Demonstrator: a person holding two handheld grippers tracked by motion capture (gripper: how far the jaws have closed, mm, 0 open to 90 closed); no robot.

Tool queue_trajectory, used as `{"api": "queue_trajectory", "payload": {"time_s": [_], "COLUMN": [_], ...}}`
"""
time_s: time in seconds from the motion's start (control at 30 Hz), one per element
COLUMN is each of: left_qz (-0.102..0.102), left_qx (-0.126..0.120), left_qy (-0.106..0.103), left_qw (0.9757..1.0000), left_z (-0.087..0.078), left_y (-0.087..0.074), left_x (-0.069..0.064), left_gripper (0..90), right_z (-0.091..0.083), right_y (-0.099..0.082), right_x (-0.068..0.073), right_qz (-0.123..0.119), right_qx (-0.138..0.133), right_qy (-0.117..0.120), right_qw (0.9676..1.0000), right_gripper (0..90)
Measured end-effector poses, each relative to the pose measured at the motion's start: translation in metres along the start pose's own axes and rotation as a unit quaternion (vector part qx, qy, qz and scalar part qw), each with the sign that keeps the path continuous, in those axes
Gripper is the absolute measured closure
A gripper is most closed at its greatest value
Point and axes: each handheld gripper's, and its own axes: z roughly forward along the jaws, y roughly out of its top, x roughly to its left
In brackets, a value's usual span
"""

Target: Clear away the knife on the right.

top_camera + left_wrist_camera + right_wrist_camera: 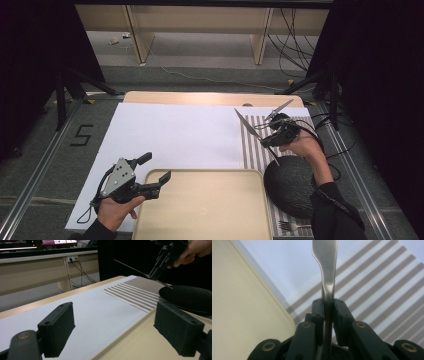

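- A black "5" is marked on the grey floor, at the left of the high view.
- The right gripper pinches a shiny metal knife above the striped mat, right of centre.
- The left gripper is spread wide over the smooth tan tray, lower left.

Fork: handle cut off by bottom edge of high view, only tines end showing. Knife: tip runs past top edge in right gripper view; lower shaft hidden betw. jaws. Tray: near side cropped at bottom edge.

One tray, one plate, one fork, one knife
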Motion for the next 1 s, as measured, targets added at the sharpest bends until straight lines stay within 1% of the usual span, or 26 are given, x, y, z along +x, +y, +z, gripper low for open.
{"api": "queue_trajectory", "payload": {"time_s": [0.1,0.27,0.3,0.37,0.5,0.57,0.7,0.8,0.9,1.0], "left_qz": [-0.001,0.001,0.000,0.001,0.002,0.001,0.001,0.000,0.000,0.000], "left_qx": [-0.001,-0.001,-0.001,-0.002,-0.004,-0.005,-0.008,-0.011,-0.010,-0.010], "left_qy": [0.001,0.002,0.002,0.002,0.003,0.004,0.005,0.007,0.008,0.007], "left_qw": [1.0000,1.0000,1.0000,1.0000,1.0000,1.0000,1.0000,0.9999,0.9999,0.9999], "left_z": [-0.001,-0.001,-0.001,-0.001,-0.001,-0.001,-0.002,-0.003,-0.003,-0.003], "left_y": [0.000,0.000,0.000,0.001,0.001,0.001,0.002,0.002,0.002,0.002], "left_x": [0.000,0.000,0.000,0.000,0.000,0.000,0.001,0.001,0.002,0.002], "left_gripper": [16.1,16.1,16.1,16.1,16.1,16.1,16.1,16.1,16.1,16.1], "right_z": [-0.001,-0.006,-0.006,-0.006,-0.006,-0.005,-0.005,-0.002,0.002,0.004], "right_y": [0.002,0.000,0.000,-0.001,-0.002,-0.003,-0.006,-0.006,-0.007,-0.007], "right_x": [0.010,0.024,0.027,0.031,0.039,0.042,0.053,0.061,0.069,0.076], "right_qz": [-0.006,0.000,-0.002,-0.009,-0.009,-0.009,-0.011,-0.013,-0.015,-0.018], "right_qx": [-0.008,-0.037,-0.042,-0.040,-0.043,-0.043,-0.043,-0.039,-0.036,-0.037], "right_qy": [0.010,0.029,0.032,0.037,0.045,0.044,0.051,0.052,0.059,0.063], "right_qw": [0.9999,0.9989,0.9986,0.9985,0.9980,0.9980,0.9978,0.9978,0.9975,0.9972], "right_gripper": [80.6,80.6,80.6,80.6,80.7,80.7,80.6,80.6,80.7,80.6]}}
